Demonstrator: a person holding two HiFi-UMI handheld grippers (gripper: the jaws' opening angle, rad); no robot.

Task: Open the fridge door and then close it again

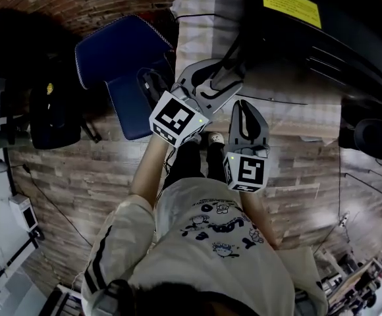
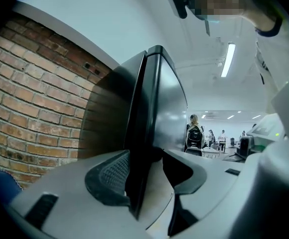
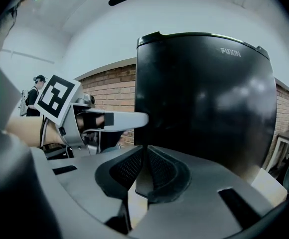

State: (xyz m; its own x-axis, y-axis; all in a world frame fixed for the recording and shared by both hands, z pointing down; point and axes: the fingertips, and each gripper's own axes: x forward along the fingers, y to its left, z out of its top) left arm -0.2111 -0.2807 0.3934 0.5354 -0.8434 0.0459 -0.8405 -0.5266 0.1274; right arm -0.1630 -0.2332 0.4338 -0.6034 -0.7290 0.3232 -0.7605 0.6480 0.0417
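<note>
The tall shiny black fridge (image 3: 204, 103) stands by the red brick wall (image 2: 40, 108). Its smooth black door (image 2: 167, 108) looks shut and is likely heavy, stiff and slippery. The left gripper (image 2: 147, 168) has its jaws open around the door's side edge, a good place to hold. The right gripper (image 3: 144, 171) has its jaws closed, empty.

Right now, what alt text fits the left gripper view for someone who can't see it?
The left gripper, jaws open, straddles the edge of a tall black fridge. A brick wall stands at left; people in a bright room at right.
</note>
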